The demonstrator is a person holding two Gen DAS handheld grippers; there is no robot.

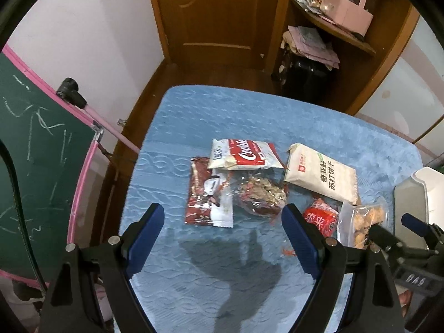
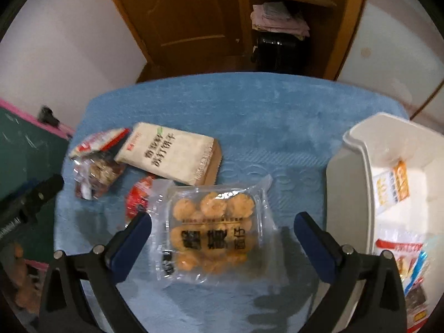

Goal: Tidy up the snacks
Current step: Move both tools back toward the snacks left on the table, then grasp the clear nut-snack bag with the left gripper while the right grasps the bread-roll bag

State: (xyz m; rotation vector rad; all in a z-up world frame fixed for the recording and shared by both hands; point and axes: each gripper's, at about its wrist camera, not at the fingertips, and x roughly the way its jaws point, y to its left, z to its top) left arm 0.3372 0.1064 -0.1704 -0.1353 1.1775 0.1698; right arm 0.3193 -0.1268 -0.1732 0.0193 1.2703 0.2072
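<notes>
Snack packs lie on a blue mat (image 1: 222,116). In the left wrist view: a red-and-white Cookie bag (image 1: 244,155), a dark red wrapper (image 1: 205,194), a clear bag of nut brittle (image 1: 260,191), a white cracker bag (image 1: 322,174), a small red pack (image 1: 322,216). My left gripper (image 1: 222,222) is open, just short of the brittle bag. My right gripper (image 2: 222,227) is open, its fingers on either side of a clear tray pack of round cookies (image 2: 213,222). A white bin (image 2: 358,149) at the right holds several snack packs.
A green chalkboard with a pink frame (image 1: 41,152) stands left of the mat. A wooden door (image 1: 216,14) and shelves with a pink box (image 1: 347,8) and a dark suitcase (image 1: 302,75) are behind. The right gripper shows in the left wrist view (image 1: 410,238).
</notes>
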